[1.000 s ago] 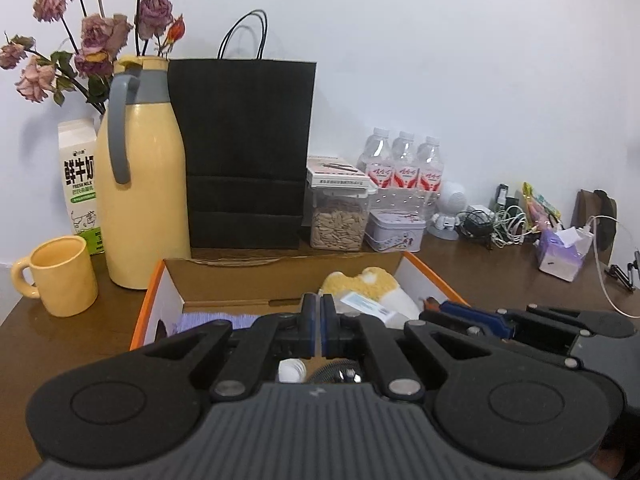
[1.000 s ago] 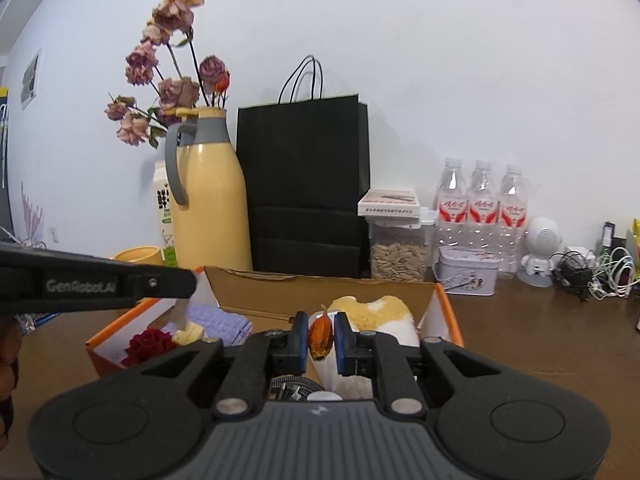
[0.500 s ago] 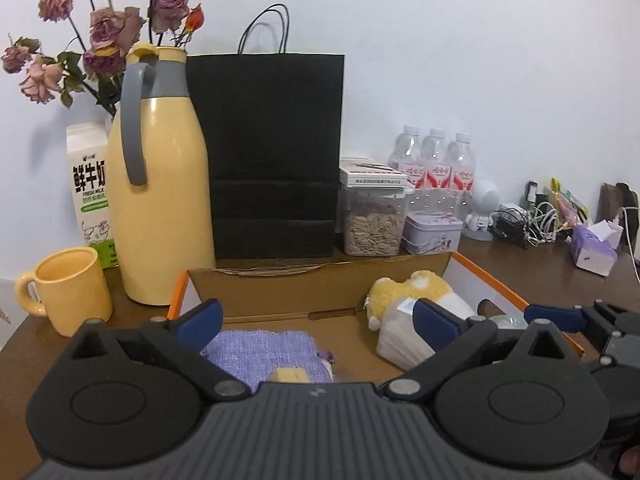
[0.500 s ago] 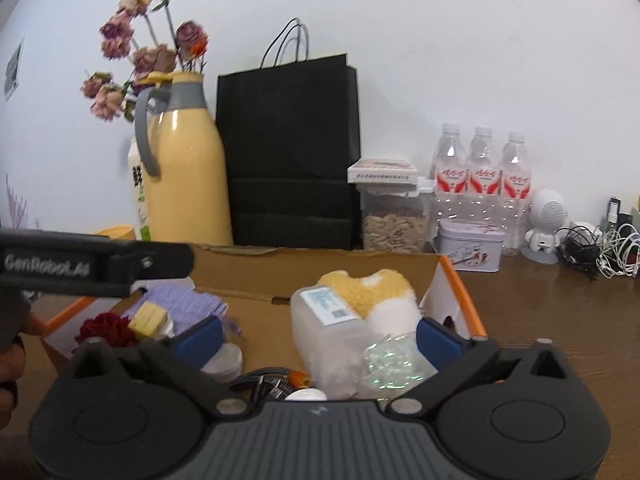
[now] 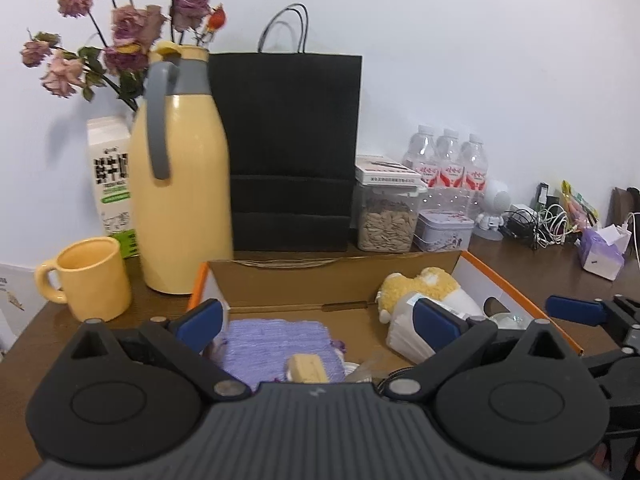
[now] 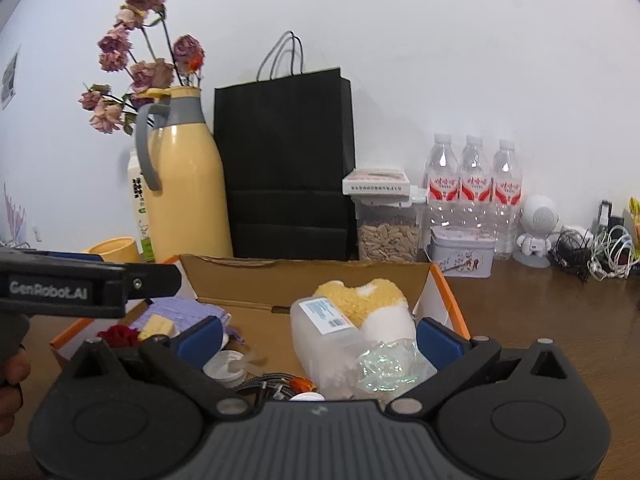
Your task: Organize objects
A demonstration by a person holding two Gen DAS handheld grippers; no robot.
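Note:
An open cardboard box with orange edges (image 5: 516, 292) (image 6: 448, 288) sits on the brown table. It holds a purple cloth (image 5: 276, 340), a yellow block (image 5: 306, 366), a yellow-white plush toy (image 6: 372, 300), a clear plastic bottle (image 6: 324, 332), a red rose (image 6: 118, 336), a cable (image 6: 272, 388) and a small orange thing (image 6: 300, 383). My left gripper (image 5: 318, 318) is open and empty above the box's near side. My right gripper (image 6: 320, 334) is open and empty above the box's near side, the bottle between its fingers.
Behind the box stand a yellow jug (image 5: 180, 200) with dried flowers, a milk carton (image 5: 110, 184), a yellow mug (image 5: 94, 278), a black paper bag (image 5: 288, 152), a seed jar (image 5: 386, 220), a tin (image 5: 444, 230), three water bottles (image 6: 474, 192), cables (image 6: 596, 252) and a tissue pack (image 5: 602, 250).
Both grippers have opened. The right one let go of the small orange thing, which now lies in the box. Both views pulled back slightly.

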